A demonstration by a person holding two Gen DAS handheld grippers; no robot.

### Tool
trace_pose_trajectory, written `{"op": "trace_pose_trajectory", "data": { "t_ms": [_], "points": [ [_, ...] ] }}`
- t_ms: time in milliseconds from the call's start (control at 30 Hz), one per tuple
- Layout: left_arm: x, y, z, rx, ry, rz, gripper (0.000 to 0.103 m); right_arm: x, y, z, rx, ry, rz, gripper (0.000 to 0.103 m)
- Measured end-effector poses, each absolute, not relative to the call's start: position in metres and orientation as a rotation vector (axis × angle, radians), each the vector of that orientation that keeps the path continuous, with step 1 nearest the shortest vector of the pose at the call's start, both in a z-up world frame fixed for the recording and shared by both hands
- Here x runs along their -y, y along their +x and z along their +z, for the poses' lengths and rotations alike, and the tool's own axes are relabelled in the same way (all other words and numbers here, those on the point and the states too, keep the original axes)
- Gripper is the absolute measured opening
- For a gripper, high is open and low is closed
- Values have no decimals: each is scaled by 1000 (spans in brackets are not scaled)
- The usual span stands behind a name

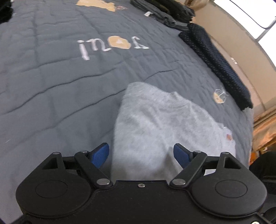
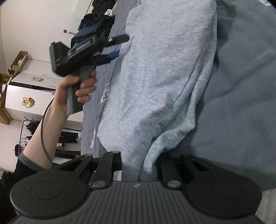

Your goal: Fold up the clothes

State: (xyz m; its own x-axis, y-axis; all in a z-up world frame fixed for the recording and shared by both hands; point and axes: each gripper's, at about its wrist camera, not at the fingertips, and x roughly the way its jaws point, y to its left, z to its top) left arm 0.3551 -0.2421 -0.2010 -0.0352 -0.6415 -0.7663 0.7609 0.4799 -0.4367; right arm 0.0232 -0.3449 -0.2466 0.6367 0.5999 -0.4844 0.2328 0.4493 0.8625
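Note:
A light grey sweatshirt [image 1: 155,124] lies on the grey quilt [image 1: 60,77]. In the right wrist view it [image 2: 163,69] stretches away in a long folded band. My left gripper [image 1: 141,153] hovers over its near part, open, its blue pads [image 1: 101,155] wide apart and off the cloth. My right gripper [image 2: 138,165] is shut on a bunched end of the sweatshirt, and the cloth hides its pads. The right wrist view also shows the left gripper [image 2: 119,46], held by a hand [image 2: 77,86] at the sweatshirt's left edge.
A dark navy knit garment [image 1: 215,65] lies along the bed's right edge, and a pile of dark clothes [image 1: 165,12] sits at the far end. Beside the bed stand a white cabinet [image 2: 31,93], cardboard boxes [image 2: 19,60] and a clothes rack [image 2: 25,134].

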Motion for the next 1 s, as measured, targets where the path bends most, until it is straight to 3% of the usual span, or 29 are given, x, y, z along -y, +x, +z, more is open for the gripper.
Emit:
{"op": "trace_pose_trajectory", "data": {
  "t_ms": [100,200,267,300,433,567,700,767,1000],
  "points": [
    [253,354,-206,-1147,128,-1176,73,345,23,-248,-892,1130,272,15],
    [261,353,-210,-1155,160,-1187,60,346,23,-250,-893,1137,276,15],
    [257,356,-208,-1178,128,-1207,22,346,22,-250,-892,1140,278,15],
    [254,356,-205,-1173,124,-1221,19,346,21,-250,-891,1141,278,15],
    [245,353,-198,-1156,137,-1244,16,347,21,-252,-890,1137,281,15],
    [254,364,-210,-1217,93,-1184,36,349,21,-254,-888,1142,283,15],
    [270,359,-215,-1182,60,-1168,36,347,23,-253,-886,1149,282,15],
    [270,353,-212,-1153,76,-1165,16,344,25,-252,-885,1154,282,15],
    [238,335,-175,-1014,19,-1115,12,347,20,-244,-880,1142,299,15]
  ]
}}
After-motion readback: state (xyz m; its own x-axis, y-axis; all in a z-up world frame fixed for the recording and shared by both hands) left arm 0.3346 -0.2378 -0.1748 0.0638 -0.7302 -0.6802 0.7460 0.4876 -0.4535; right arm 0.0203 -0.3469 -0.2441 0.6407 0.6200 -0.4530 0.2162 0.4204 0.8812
